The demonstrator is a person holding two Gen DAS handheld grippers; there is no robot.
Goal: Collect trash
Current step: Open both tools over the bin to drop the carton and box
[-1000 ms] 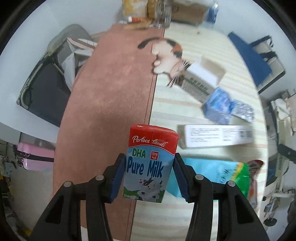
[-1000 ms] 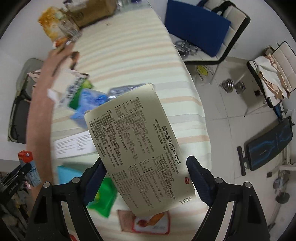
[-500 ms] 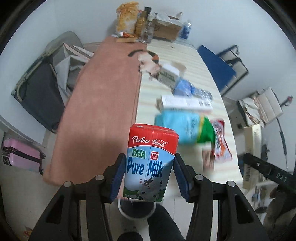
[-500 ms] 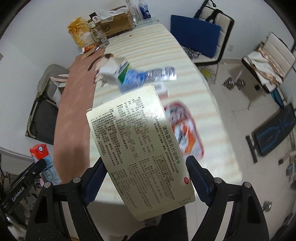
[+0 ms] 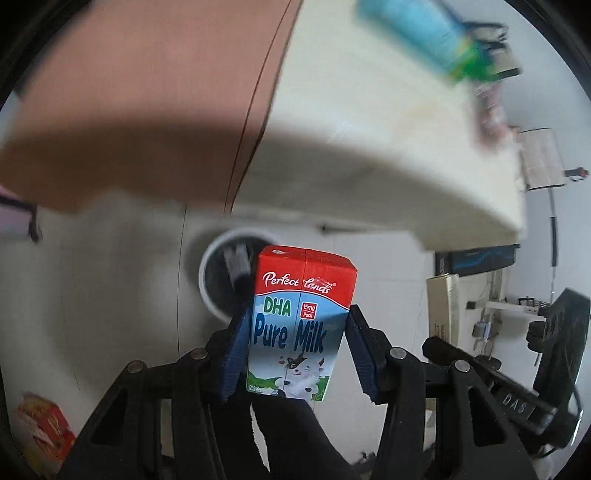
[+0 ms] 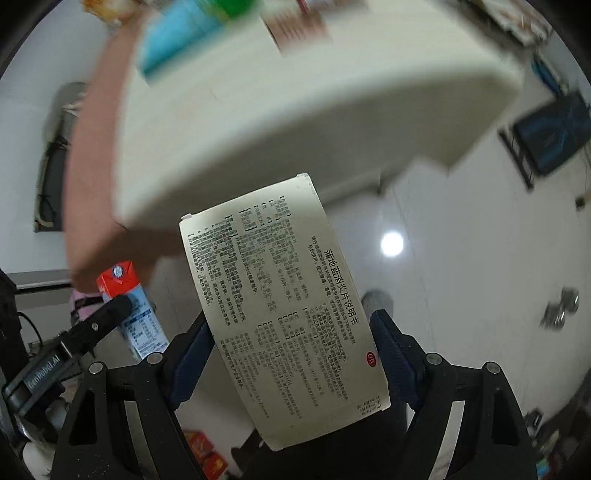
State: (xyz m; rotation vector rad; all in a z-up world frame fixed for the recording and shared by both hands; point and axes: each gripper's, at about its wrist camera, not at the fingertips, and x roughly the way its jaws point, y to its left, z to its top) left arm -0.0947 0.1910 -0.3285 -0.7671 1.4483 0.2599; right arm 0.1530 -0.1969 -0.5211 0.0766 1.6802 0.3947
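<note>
My left gripper point(image 5: 295, 350) is shut on a red and blue "Pure Milk" carton point(image 5: 299, 321), held upright off the table's end. A white round bin point(image 5: 221, 273) stands on the floor just behind and left of the carton. My right gripper point(image 6: 291, 350) is shut on a cream printed leaflet point(image 6: 284, 306), held above the floor. The carton also shows in the right wrist view point(image 6: 129, 306), at the lower left, with the left gripper on it.
The table point(image 5: 369, 147) with its pink cloth point(image 5: 129, 92) and striped cover fills the top of both views. A blue and green packet point(image 5: 432, 33) lies on it. A red box point(image 5: 44, 432) lies on the white floor. A cardboard box point(image 5: 443, 306) stands at the right.
Both grippers have swung back off the table's end and tilted down toward the floor, each keeping its load. The white bin has come into full view behind the carton.
</note>
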